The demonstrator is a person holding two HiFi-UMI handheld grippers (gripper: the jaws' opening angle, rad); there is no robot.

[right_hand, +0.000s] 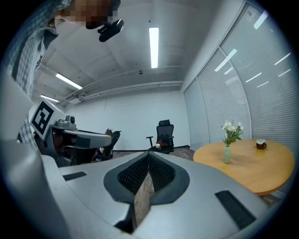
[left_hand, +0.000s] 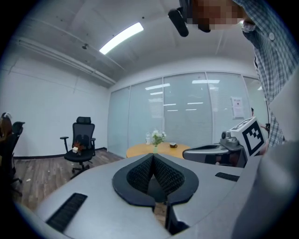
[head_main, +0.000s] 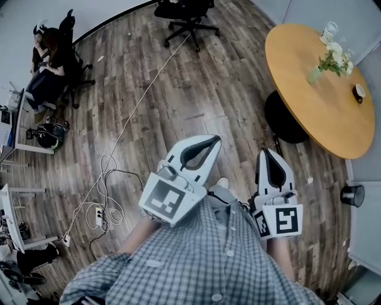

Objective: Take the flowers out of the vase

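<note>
White flowers (head_main: 337, 58) stand upright in a small pale green vase (head_main: 314, 75) on a round wooden table (head_main: 309, 110) at the upper right of the head view. The left gripper view shows the flowers (left_hand: 158, 136) far ahead; in the right gripper view the flowers (right_hand: 232, 129) rise from the vase (right_hand: 227, 154) at the right. My left gripper (head_main: 213, 140) and right gripper (head_main: 266, 152) are held close to my body above the floor, well short of the table. Both are shut with nothing between their jaws.
A cup (head_main: 359, 91) and a glass jar (head_main: 328, 30) also sit on the table. A black office chair (head_main: 187, 13) stands at the back, a cable (head_main: 132, 117) with a power strip (head_main: 99, 217) crosses the floor, a dark bin (head_main: 353, 195) stands at right, and a seated person (head_main: 49, 62) is far left.
</note>
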